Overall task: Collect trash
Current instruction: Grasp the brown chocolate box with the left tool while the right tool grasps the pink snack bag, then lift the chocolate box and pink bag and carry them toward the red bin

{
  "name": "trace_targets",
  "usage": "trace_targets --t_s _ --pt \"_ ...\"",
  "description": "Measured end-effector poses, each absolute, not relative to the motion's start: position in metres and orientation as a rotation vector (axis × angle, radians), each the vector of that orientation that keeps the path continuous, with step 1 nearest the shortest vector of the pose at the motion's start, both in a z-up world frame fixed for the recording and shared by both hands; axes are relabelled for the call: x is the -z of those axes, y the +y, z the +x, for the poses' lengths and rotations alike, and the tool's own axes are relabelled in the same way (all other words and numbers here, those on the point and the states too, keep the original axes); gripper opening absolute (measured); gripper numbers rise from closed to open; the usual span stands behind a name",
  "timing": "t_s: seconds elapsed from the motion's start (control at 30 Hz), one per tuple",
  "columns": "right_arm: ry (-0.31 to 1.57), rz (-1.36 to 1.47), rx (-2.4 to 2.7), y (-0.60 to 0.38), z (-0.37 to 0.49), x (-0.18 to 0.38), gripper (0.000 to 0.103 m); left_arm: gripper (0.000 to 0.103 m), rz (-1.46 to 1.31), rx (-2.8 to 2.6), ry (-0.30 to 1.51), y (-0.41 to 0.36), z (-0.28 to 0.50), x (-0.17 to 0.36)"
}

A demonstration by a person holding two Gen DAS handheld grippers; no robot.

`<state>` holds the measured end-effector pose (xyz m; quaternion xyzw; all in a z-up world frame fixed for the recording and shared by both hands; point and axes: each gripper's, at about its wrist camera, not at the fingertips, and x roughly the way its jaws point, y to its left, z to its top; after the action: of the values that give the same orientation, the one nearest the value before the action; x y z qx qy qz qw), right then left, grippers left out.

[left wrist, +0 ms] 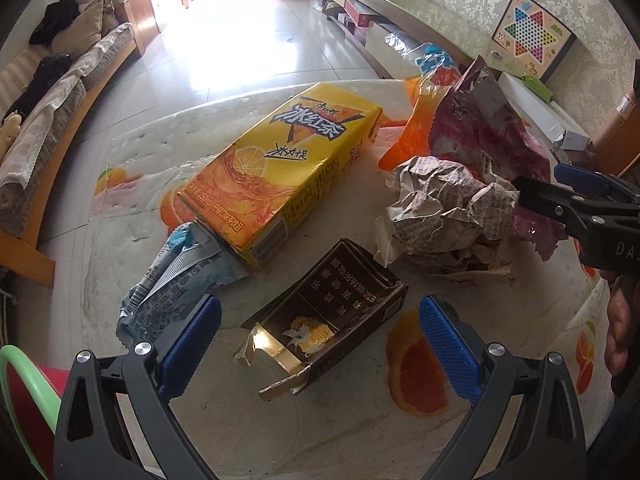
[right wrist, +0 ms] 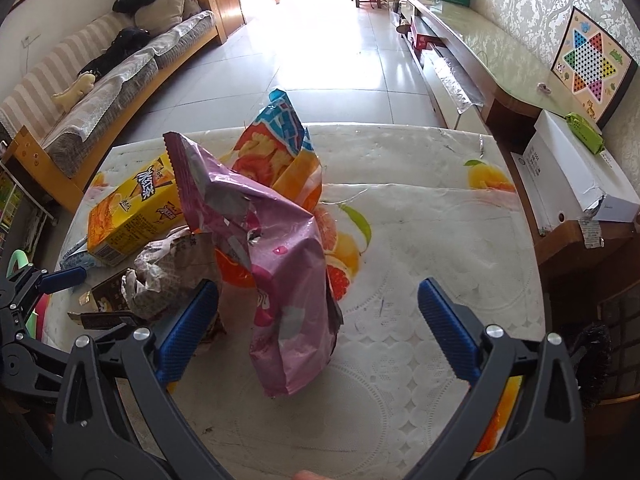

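Note:
Trash lies on a table with a fruit-print cloth (left wrist: 416,376). A torn dark cigarette box (left wrist: 324,316) sits between the open fingers of my left gripper (left wrist: 318,340), untouched as far as I can see. Behind it lie a yellow iced-tea carton (left wrist: 280,168), a pale blue wrapper (left wrist: 168,284) and a crumpled newspaper ball (left wrist: 448,208). In the right wrist view a pink snack bag (right wrist: 280,264) stands crumpled between the open fingers of my right gripper (right wrist: 318,328). An orange snack bag (right wrist: 280,152) rises behind it. The right gripper (left wrist: 536,188) also shows at the right edge of the left wrist view.
A green-rimmed red bin (left wrist: 24,396) shows at the lower left of the left wrist view. A sofa (right wrist: 100,80) runs along the left wall. A low cabinet (right wrist: 472,52) and a white box (right wrist: 572,172) stand on the right. The tiled floor (right wrist: 320,40) stretches beyond the table.

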<state>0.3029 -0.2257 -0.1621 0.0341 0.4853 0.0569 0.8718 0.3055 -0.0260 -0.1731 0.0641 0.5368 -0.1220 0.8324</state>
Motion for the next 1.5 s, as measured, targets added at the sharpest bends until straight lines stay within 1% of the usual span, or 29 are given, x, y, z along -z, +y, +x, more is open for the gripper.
trace_targets --t_s 0.13,0.23,0.27,0.3,0.33,0.37,0.4,0.43,0.47,0.5,0.53,0.57,0.67,0.73,0.77,0.83,1.2,1.5 --pt "1.014 0.070 -0.118 -0.224 0.307 0.165 0.097 0.095 0.134 0.251 1.136 -0.027 0.309 0.177" --pt "1.023 0.074 -0.125 -0.224 0.309 0.169 0.088 0.095 0.136 0.244 1.134 -0.028 0.310 0.179" --pt "1.028 0.077 -0.129 -0.223 0.310 0.170 0.082 0.094 0.140 0.243 1.134 -0.028 0.310 0.179" --pt "1.032 0.083 -0.133 -0.224 0.310 0.171 0.079 0.093 0.147 0.243 1.132 -0.029 0.310 0.180" --pt "1.034 0.084 -0.136 -0.223 0.310 0.171 0.072 0.089 0.156 0.244 1.128 -0.030 0.309 0.181" --pt "1.036 0.083 -0.137 -0.222 0.310 0.171 0.070 0.087 0.166 0.246 1.129 -0.032 0.308 0.182" --pt "1.036 0.084 -0.139 -0.222 0.310 0.172 0.064 0.081 0.174 0.251 1.132 -0.031 0.306 0.183" --pt "1.037 0.086 -0.142 -0.222 0.310 0.172 0.056 0.073 0.179 0.260 1.140 -0.031 0.307 0.185" --pt "1.039 0.087 -0.143 -0.222 0.310 0.173 0.048 0.071 0.184 0.263 1.140 -0.030 0.306 0.185" --pt "1.041 0.087 -0.145 -0.223 0.310 0.173 0.043 0.064 0.187 0.270 1.133 -0.031 0.304 0.184" --pt "1.040 0.086 -0.147 -0.223 0.309 0.173 0.034 0.056 0.188 0.276 1.128 -0.031 0.303 0.182" --pt "1.037 0.086 -0.149 -0.223 0.308 0.172 0.030 0.054 0.193 0.272 1.128 -0.030 0.302 0.181" --pt "1.033 0.091 -0.154 -0.223 0.305 0.169 0.023 0.049 0.181 0.275 1.127 -0.030 0.298 0.179" --pt "1.029 0.093 -0.152 -0.224 0.303 0.166 0.021 0.045 0.179 0.268 1.120 -0.028 0.295 0.176" --pt "1.024 0.092 -0.152 -0.224 0.301 0.165 0.019 0.044 0.173 0.270 1.119 -0.028 0.294 0.174" --pt "1.021 0.092 -0.152 -0.225 0.298 0.162 0.018 0.043 0.158 0.270 1.117 -0.023 0.290 0.172" --pt "0.958 0.104 -0.140 -0.233 0.264 0.120 0.017 0.042 0.114 0.273 1.076 -0.009 0.264 0.142" --pt "0.904 0.100 -0.164 -0.217 0.219 0.073 0.017 0.042 0.084 0.257 0.975 0.007 0.221 0.085"
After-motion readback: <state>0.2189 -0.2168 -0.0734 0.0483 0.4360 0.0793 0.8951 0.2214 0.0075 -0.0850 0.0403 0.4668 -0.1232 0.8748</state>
